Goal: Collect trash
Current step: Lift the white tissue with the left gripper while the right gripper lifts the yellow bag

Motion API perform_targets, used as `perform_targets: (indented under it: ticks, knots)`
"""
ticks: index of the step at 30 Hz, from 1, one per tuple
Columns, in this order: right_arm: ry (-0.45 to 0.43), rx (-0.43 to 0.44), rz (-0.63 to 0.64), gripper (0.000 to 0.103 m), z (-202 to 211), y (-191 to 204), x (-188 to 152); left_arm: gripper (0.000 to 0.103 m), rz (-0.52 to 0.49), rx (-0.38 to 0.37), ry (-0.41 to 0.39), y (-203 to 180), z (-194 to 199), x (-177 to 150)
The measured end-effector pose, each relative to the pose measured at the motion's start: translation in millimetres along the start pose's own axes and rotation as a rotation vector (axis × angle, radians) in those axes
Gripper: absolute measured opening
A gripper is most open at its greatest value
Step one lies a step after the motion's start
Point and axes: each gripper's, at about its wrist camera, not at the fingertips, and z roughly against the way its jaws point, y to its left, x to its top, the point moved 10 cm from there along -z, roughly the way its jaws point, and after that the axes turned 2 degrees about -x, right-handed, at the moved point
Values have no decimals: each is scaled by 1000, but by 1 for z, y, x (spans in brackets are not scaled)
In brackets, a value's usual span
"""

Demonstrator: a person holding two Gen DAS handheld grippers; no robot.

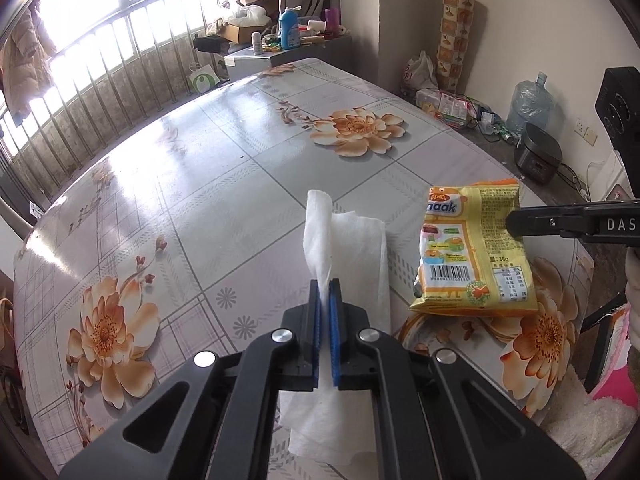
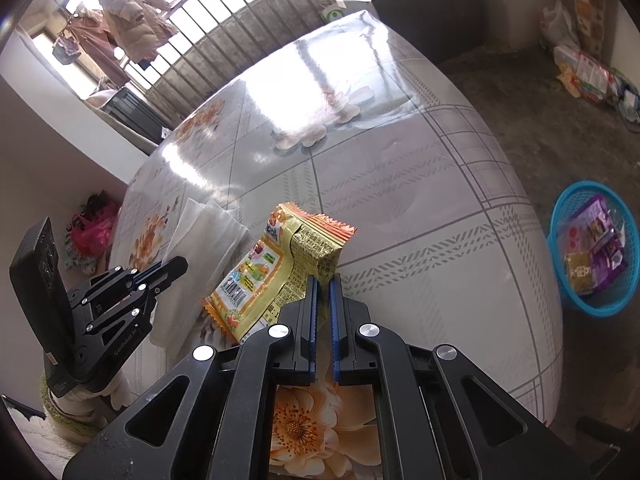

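My left hand-held gripper (image 1: 325, 286) pinches a soft, quilted white tissue (image 1: 352, 248) on the glossy floral counter (image 1: 224, 184). My right hand-held gripper (image 2: 324, 280) clamps a crinkled yellow foil wrapper (image 2: 280, 268), raised at one edge.

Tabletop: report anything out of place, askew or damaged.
Two bits of litter on the floral table: a white tissue, one edge pulled upright in the left gripper, and a creased yellow snack wrapper, tilted in the right gripper. No spills or damage.
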Motion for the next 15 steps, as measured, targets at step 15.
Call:
perform_targets:
  ticks: [15]
  knots:
    - [-72, 43, -32, 3, 24, -5, 8, 3, -28, 42, -57, -4, 26, 11]
